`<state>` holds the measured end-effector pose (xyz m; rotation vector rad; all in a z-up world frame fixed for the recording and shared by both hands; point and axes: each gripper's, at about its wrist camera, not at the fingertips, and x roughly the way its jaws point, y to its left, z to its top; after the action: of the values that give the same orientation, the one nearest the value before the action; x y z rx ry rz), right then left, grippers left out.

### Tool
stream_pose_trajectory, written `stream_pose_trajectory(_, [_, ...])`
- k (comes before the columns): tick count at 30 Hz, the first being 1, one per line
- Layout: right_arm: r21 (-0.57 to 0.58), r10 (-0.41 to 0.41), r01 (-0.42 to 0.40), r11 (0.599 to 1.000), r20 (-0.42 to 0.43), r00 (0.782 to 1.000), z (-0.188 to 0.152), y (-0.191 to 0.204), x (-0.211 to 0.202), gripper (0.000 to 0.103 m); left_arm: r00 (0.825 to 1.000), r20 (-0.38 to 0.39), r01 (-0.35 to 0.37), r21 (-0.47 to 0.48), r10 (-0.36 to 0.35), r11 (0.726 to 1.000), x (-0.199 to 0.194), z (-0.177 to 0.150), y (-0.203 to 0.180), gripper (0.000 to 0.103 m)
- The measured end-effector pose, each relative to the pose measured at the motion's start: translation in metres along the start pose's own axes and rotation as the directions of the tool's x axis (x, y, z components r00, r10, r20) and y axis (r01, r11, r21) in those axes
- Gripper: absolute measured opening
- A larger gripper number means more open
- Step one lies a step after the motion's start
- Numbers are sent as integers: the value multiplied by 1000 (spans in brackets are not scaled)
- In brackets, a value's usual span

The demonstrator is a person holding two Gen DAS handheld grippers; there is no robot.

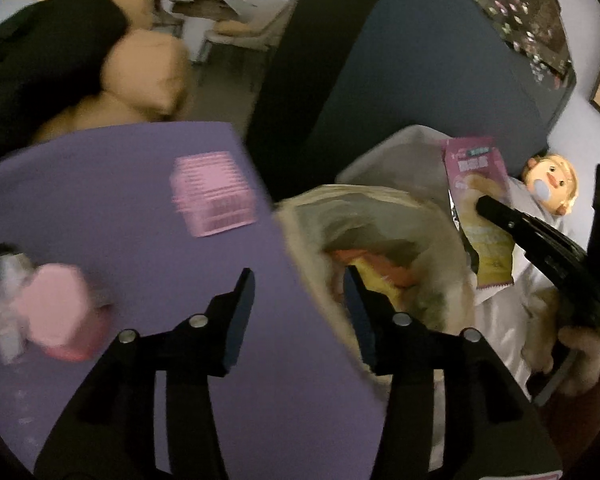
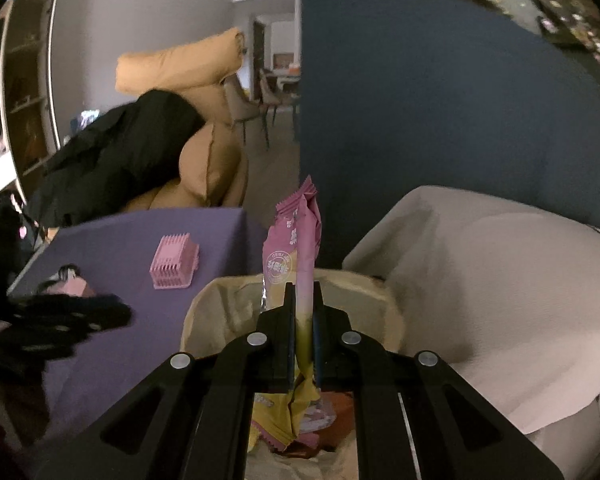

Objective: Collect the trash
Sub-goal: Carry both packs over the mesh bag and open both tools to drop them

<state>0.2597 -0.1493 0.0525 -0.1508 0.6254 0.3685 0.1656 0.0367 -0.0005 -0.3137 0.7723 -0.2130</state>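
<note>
Right claw [image 2: 303,292] clenched on pink wrapper [image 2: 296,240], long axis upright above the trash bag [image 2: 220,304]

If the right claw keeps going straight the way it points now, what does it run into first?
Probably the trash bag. The right claw, shut on the pink snack wrapper, points down over the bag's open mouth, so it would likely reach the wrappers inside or the far rim. Depth is hard to judge.
</note>
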Motion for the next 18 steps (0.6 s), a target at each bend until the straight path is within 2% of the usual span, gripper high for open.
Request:
stream_pose_trajectory(7, [-25, -37, 35, 999, -118, 992, -12, 13, 42, 8, 994, 12, -112, -30, 112, 993, -44, -31, 61, 45])
stream_pose_trajectory(15, [28, -26, 34, 999, -228, 973, -30, 5, 76, 10, 992, 12, -127, -108, 129, 986, -76, -53, 121, 46])
stream_pose_trajectory(16, [16, -37, 42, 999, -236, 971, -32, 7, 79, 12, 992, 12, -126, -120, 128, 985, -78, -56, 128, 46])
stream_pose_trajectory(17, [-6, -60, 61, 998, -243, 968, -35, 9, 82, 22, 991, 12, -128, -130, 131, 983, -81, -58, 133, 46])
stream_pose_trajectory(18, [-13, -68, 67, 998, -244, 967, -35, 12, 85, 38, 990, 13, -134, -142, 137, 981, -83, -59, 136, 46])
